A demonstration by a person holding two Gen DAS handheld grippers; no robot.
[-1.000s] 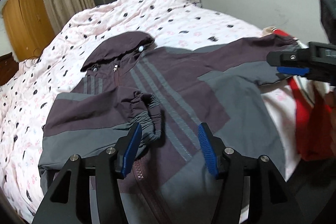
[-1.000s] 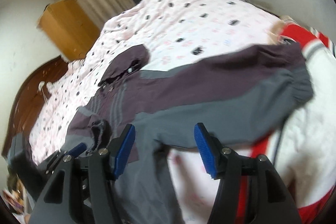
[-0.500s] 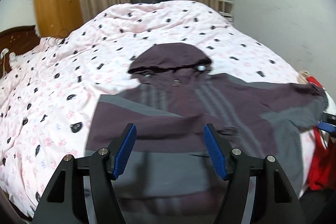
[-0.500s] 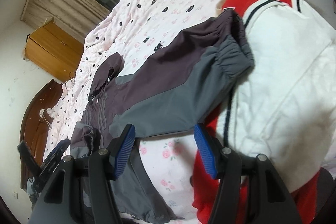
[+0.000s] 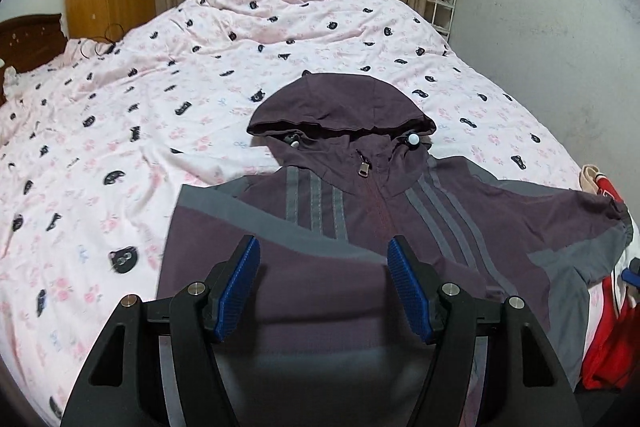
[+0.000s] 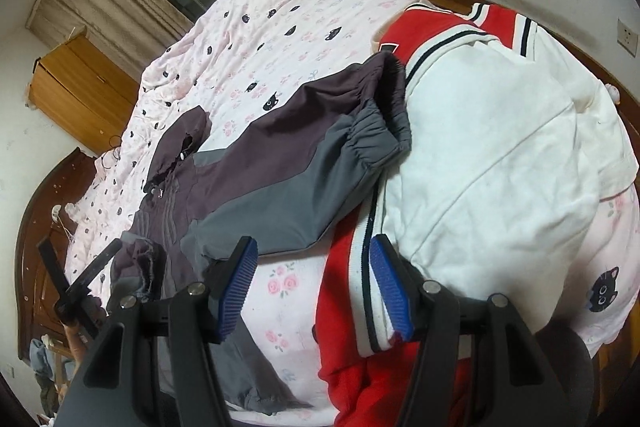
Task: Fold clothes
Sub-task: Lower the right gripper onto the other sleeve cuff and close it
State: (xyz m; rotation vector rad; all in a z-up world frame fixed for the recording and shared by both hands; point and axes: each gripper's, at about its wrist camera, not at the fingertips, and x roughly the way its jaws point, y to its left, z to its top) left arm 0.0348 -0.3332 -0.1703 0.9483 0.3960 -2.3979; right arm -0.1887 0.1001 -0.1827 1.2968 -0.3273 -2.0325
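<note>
Blue-padded left tool (image 5: 324, 287) & right tool (image 6: 314, 283) both wide apart, empty, above purple-grey jacket (image 5: 360, 227).

We swung our left gripper (image 5: 324, 285) away from the folded cuff until it faced the hooded jacket (image 5: 380, 227) squarely. Our right gripper (image 6: 314, 285) moved along the outstretched sleeve (image 6: 320, 163) toward the red and white jacket (image 6: 500, 163).

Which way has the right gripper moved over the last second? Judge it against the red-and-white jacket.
Yes. The right gripper swung right, along the purple jacket's sleeve toward the red-and-white jacket, now under its right finger.
</note>
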